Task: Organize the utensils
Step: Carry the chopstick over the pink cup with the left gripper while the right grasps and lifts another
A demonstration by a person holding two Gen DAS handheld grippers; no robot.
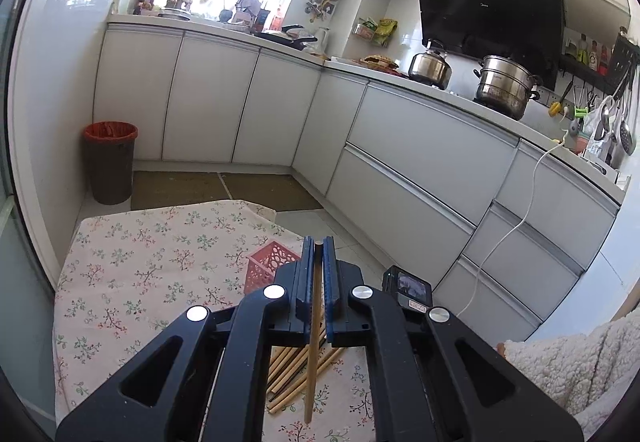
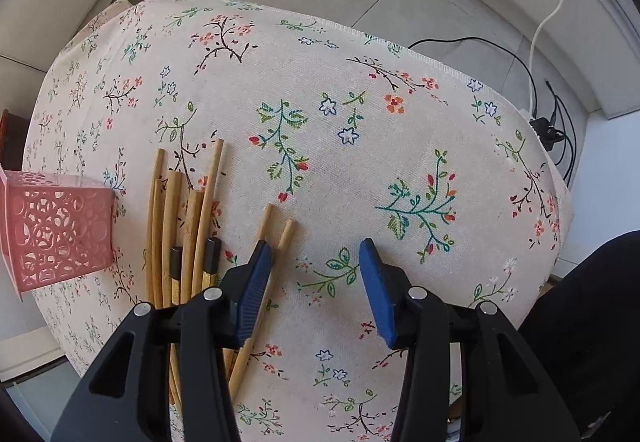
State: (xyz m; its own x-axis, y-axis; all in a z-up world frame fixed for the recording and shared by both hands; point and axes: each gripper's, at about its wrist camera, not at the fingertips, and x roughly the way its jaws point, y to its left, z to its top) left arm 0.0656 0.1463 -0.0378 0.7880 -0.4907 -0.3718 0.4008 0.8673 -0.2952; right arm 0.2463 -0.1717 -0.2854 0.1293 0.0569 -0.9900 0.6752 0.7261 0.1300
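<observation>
My left gripper (image 1: 318,242) is shut on one wooden chopstick (image 1: 313,342), which runs back between the blue pads and hangs above the table. Below it lies a pile of several chopsticks (image 1: 298,374) on the floral tablecloth (image 1: 140,262). A pink perforated basket (image 1: 268,264) stands just beyond the left gripper's fingers. In the right wrist view my right gripper (image 2: 316,254) is open and empty, low over the cloth. The chopstick pile (image 2: 188,226) lies left of it, with its left pad over two loose chopsticks (image 2: 276,238). The basket (image 2: 56,230) sits at the far left.
The table (image 2: 360,90) is small, with its edges close on all sides. A black phone on a stand (image 1: 406,288) sits right of the left gripper. Cables and an adapter (image 2: 548,130) hang off the right edge. Kitchen cabinets and a bin (image 1: 110,162) lie beyond.
</observation>
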